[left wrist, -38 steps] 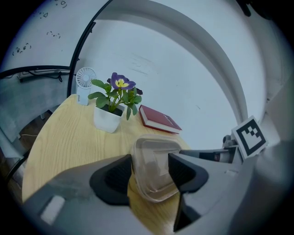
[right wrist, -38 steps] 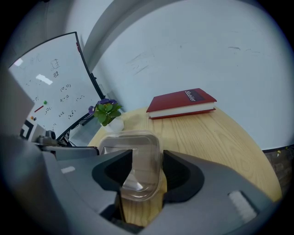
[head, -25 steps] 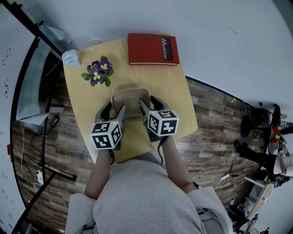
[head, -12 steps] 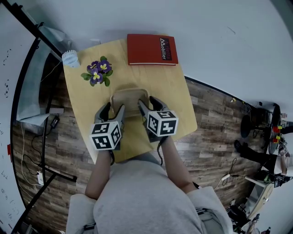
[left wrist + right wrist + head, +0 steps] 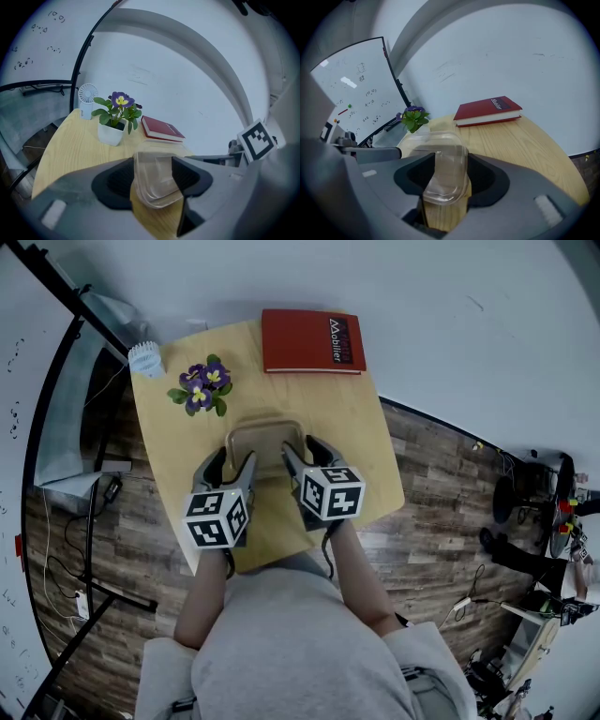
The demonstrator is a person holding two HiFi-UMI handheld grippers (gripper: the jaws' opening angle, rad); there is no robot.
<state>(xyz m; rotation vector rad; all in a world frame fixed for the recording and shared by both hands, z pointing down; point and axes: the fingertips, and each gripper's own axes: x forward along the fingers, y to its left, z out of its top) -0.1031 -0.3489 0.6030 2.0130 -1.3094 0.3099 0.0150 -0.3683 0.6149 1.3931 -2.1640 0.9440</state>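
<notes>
The left gripper (image 5: 153,177) and the right gripper (image 5: 443,180) each clamp one side of the clear container (image 5: 265,441) at the middle of the table (image 5: 361,442).

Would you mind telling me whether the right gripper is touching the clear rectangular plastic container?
Touching. In the right gripper view, the right gripper has both fingers pressed on the clear rectangular plastic container, with no gap.

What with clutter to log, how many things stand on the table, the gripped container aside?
3: a small fan at the far left corner, a potted flower beside it, a red book at the far edge. None seems hidden.
</notes>
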